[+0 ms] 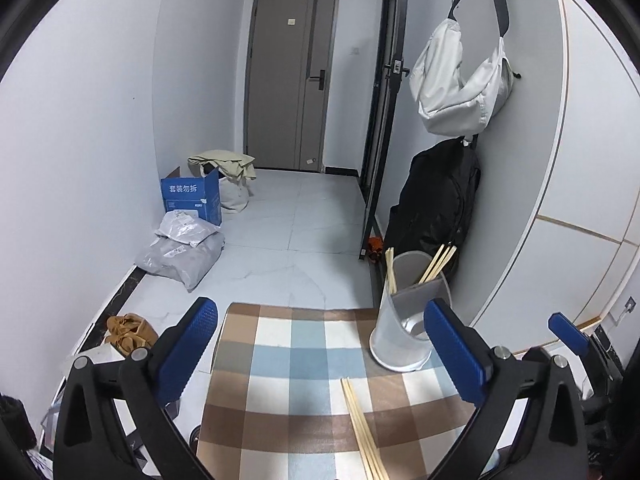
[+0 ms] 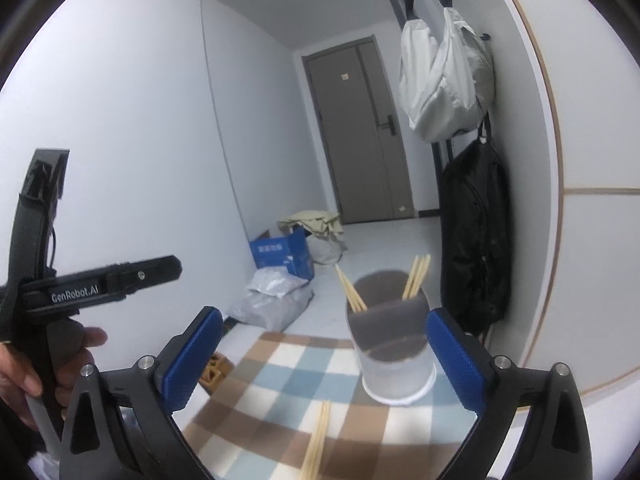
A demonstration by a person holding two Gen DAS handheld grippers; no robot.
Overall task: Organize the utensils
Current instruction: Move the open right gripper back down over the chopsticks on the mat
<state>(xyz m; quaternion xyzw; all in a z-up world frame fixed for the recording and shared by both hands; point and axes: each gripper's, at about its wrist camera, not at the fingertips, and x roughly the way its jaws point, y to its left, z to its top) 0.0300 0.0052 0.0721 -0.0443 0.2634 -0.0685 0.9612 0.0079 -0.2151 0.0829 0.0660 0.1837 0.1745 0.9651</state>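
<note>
A translucent white utensil holder stands at the far right of a checked cloth. A divider splits the holder, and wooden chopsticks lean in each compartment. A loose pair of chopsticks lies on the cloth in front of it. My left gripper is open over the cloth with nothing between its blue pads. My right gripper is open too and empty, its right finger close to the holder's side. A hand holds the left tool's black body.
On the floor at the left are a blue carton, grey parcels and a brown bundle. A black backpack leans on the right wall under a hanging white bag. A grey door closes the corridor.
</note>
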